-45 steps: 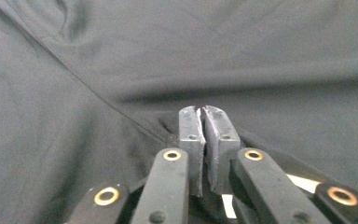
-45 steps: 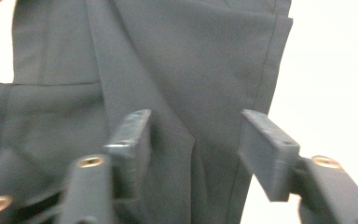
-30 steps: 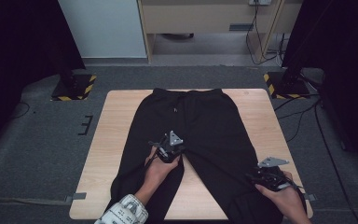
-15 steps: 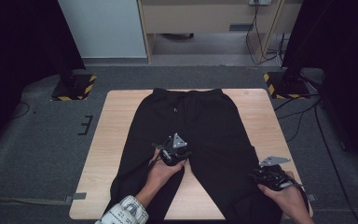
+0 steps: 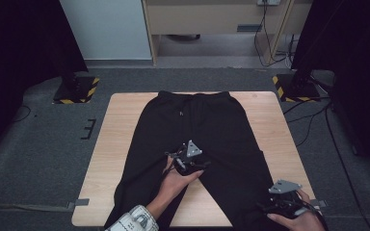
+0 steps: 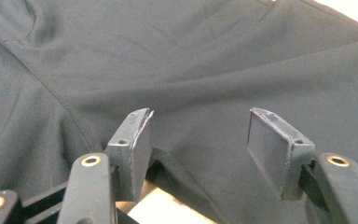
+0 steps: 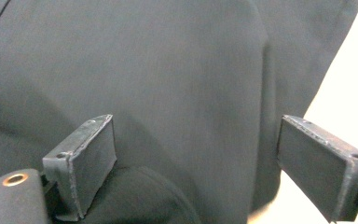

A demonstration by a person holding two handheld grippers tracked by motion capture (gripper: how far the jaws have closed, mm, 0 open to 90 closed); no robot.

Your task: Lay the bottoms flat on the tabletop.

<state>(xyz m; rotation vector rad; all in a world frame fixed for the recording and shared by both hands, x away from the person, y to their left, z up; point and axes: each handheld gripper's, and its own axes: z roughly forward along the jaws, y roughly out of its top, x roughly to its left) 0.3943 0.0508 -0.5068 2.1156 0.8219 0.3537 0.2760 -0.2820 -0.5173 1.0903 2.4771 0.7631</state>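
High view: black trousers [image 5: 197,130] are laid flat on the wooden table [image 5: 115,144], waistband at its far edge; left gripper [image 5: 189,161] is held spread at the crotch, right gripper [image 5: 282,197] spread over the right leg hem; nothing is gripped, no fold is yet made.

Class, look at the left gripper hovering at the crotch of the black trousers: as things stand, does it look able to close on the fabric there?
Probably yes: the left gripper is open just above the black trousers at the crotch, with nothing between.
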